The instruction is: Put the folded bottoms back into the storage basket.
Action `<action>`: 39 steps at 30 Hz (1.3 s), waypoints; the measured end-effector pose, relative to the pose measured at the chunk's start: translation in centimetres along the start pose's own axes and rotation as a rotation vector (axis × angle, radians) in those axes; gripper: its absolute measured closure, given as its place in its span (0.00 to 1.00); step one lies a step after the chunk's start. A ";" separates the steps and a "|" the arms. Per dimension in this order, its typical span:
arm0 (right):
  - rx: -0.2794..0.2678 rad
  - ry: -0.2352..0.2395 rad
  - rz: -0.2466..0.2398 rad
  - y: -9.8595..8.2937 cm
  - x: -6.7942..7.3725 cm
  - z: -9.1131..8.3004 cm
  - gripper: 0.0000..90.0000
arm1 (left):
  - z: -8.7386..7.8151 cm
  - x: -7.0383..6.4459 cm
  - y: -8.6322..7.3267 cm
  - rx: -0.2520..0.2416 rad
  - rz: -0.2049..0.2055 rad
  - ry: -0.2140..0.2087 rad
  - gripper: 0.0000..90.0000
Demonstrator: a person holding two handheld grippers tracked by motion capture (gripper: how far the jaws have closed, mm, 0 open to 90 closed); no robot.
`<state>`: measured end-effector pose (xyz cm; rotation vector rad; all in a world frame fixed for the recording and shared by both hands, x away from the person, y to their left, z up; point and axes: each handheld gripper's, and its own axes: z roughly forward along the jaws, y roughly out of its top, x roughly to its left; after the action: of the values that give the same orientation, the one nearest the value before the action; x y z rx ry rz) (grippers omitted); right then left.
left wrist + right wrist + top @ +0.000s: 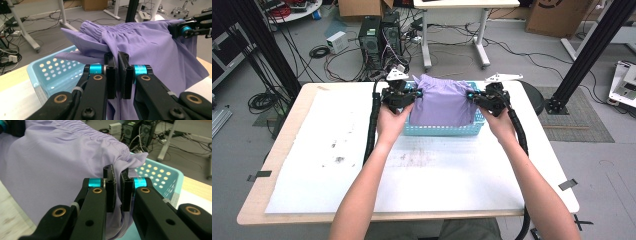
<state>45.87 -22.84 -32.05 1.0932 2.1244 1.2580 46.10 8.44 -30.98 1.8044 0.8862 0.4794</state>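
Observation:
A lilac garment with a gathered elastic band hangs stretched above a light blue perforated basket at the far middle of the table. My left gripper is shut on the garment's left edge, its jaws pinching the cloth. On the opposite side my right gripper is shut on the right edge, cloth caught between its jaws. The garment hides most of the basket's inside. The basket's wall shows beside the left jaws, and its corner beyond the right jaws.
A white sheet with dark smudges covers the wooden table. Beyond the far edge are computer towers, tangled cables, a white desk's legs and black frame posts. A round black stool stands at the table's right rear.

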 end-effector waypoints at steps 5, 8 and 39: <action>0.001 -0.026 -0.002 0.4 -1.1 1.8 0.96 | 1.6 0.9 0.2 0.009 -0.004 0.019 0.95; 0.018 -0.041 0.008 0.4 -2.1 3.5 0.96 | 3.0 1.6 0.1 0.021 -0.011 0.027 0.95; -0.046 0.049 -0.081 -4.4 0.1 -4.5 0.45 | -5.7 -2.0 -4.7 -0.057 0.155 -0.021 0.36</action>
<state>40.85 -26.31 -33.72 0.9571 2.1416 1.3016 39.32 11.46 -32.90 1.8301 0.7137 0.5773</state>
